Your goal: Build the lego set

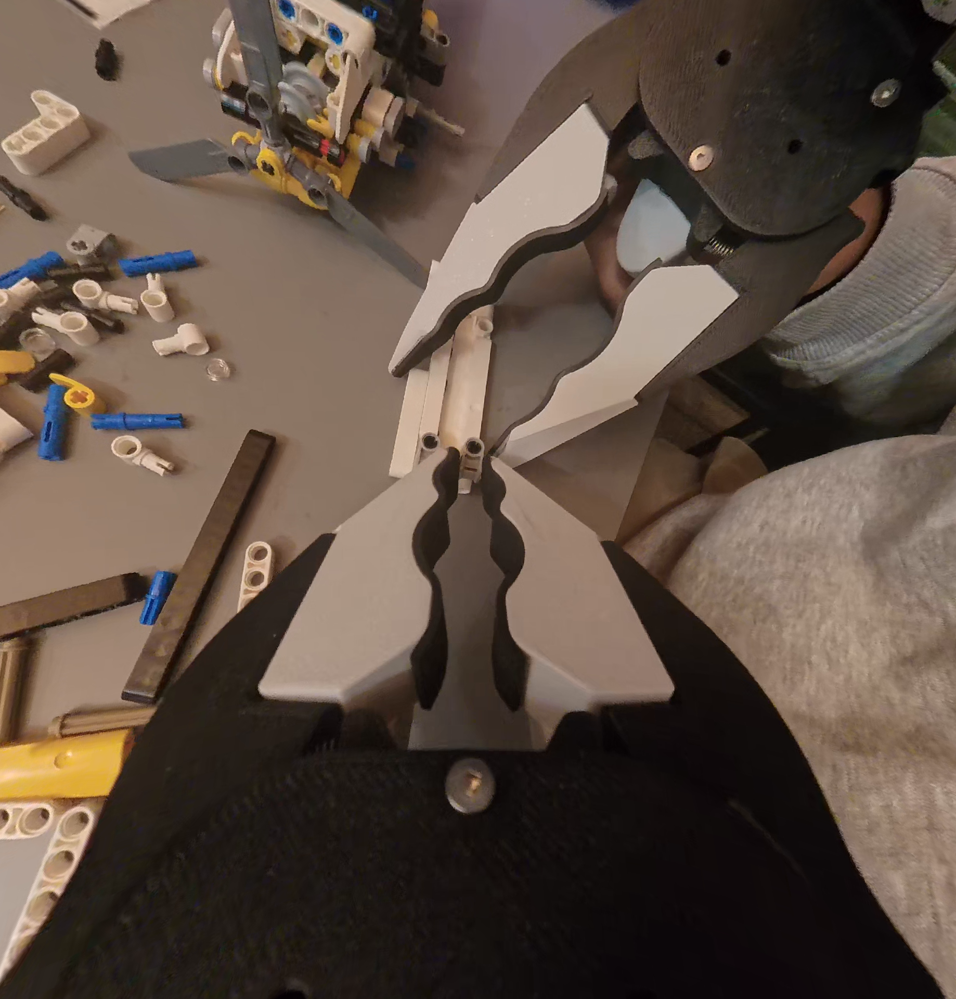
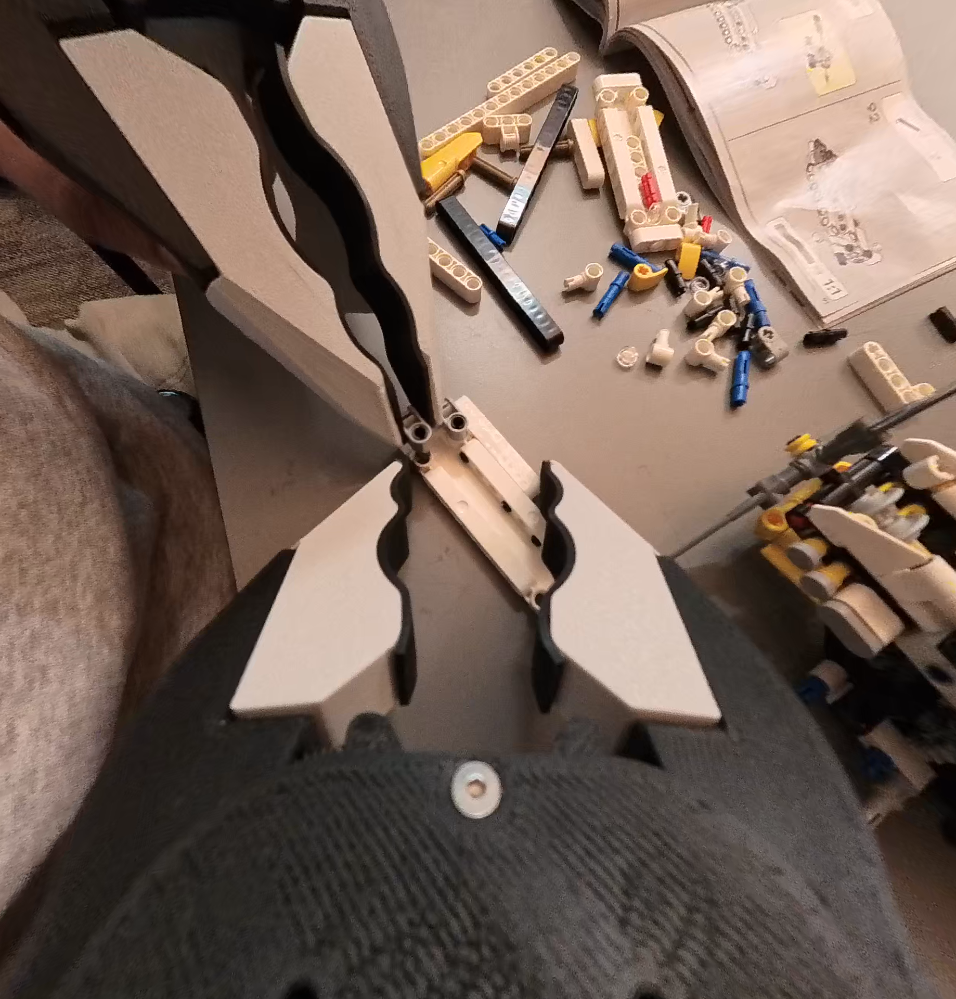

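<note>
White lego panel (image 1: 468,378) — long, w/ holes along it — sits between the two grippers over the grey desk (image 1: 313,302). Left gripper (image 1: 468,465) fingers are nearly closed, pinching a small grey pin connector (image 1: 471,454) at the panel's near end; a 2nd grey pin (image 1: 429,442) sits just beside the left fingertip. Right gripper (image 2: 473,519) fingers are spread fairly wide; the panel lies slantwise between them, its far end against the right-hand finger (image 2: 551,540), the other finger apart from it — can't tell if it's truly gripped.

Left wrist view only: person's grey sleeve (image 1: 854,324) behind the right gripper, and a propeller-bladed lego model (image 1: 303,102) well beyond the fingertips, to the left. Loose blue pins (image 1: 157,264) and white connectors (image 1: 181,340) lie scattered left of the fingers; a long black beam (image 1: 200,562) is nearer, left.

Right wrist view only: open instruction booklet (image 2: 821,151) far beyond the fingertips, to the right, plus a white beam sub-assembly (image 2: 632,162) near it. Same model (image 2: 870,567) shows here just right of the fingers, blurred. Left gripper's fingers come in from above-left, tips meeting the panel's end at the two grey pins.
</note>
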Tool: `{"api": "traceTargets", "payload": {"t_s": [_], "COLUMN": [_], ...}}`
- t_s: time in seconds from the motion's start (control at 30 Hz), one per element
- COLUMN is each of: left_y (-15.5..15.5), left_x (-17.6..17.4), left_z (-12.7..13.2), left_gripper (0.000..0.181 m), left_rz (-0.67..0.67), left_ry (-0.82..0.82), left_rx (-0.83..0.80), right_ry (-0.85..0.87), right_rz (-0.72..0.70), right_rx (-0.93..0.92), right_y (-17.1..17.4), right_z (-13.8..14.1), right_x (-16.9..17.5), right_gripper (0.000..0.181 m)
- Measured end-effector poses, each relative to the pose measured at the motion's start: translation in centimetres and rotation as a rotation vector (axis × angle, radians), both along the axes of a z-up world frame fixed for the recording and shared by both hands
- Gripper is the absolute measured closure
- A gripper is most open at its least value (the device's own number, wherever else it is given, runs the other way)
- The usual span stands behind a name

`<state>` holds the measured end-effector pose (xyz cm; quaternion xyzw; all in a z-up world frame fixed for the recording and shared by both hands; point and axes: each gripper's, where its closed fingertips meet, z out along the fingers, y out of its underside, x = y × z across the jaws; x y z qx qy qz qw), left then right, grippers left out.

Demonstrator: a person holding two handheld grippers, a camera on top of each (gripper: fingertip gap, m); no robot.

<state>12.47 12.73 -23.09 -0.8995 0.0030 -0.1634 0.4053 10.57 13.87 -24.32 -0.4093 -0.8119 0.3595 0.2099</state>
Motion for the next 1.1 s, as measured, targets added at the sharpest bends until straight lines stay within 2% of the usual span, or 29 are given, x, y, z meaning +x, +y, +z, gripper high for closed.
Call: {"api": "traceTargets", "payload": {"t_s": [0.17,0.53,1.1], "left_y": [0.07,-0.17,-0.17], "left_x": [0.00,-0.03,0.15], "left_z": [-0.09,-0.36,-0.72], "left_gripper": [0.176,0.176,0.175], "left_rz": [0.025,0.003,0.020], "left_ry": [-0.018,0.094,0.078], "left_rx": [-0.025,-0.178,-0.181], "right_ry": [-0.003,-0.008,-0.008], "right_rz": [-0.004,-0.002,0.001], "right_rx": [-0.006,-0.014,-0.014], "right_y": [0.06,0.04,0.00], "right_z": [0.02,0.04,0.07], "right_x": [-0.03,-0.02,0.02], "right_gripper": [0.134,0.135,0.136]}}
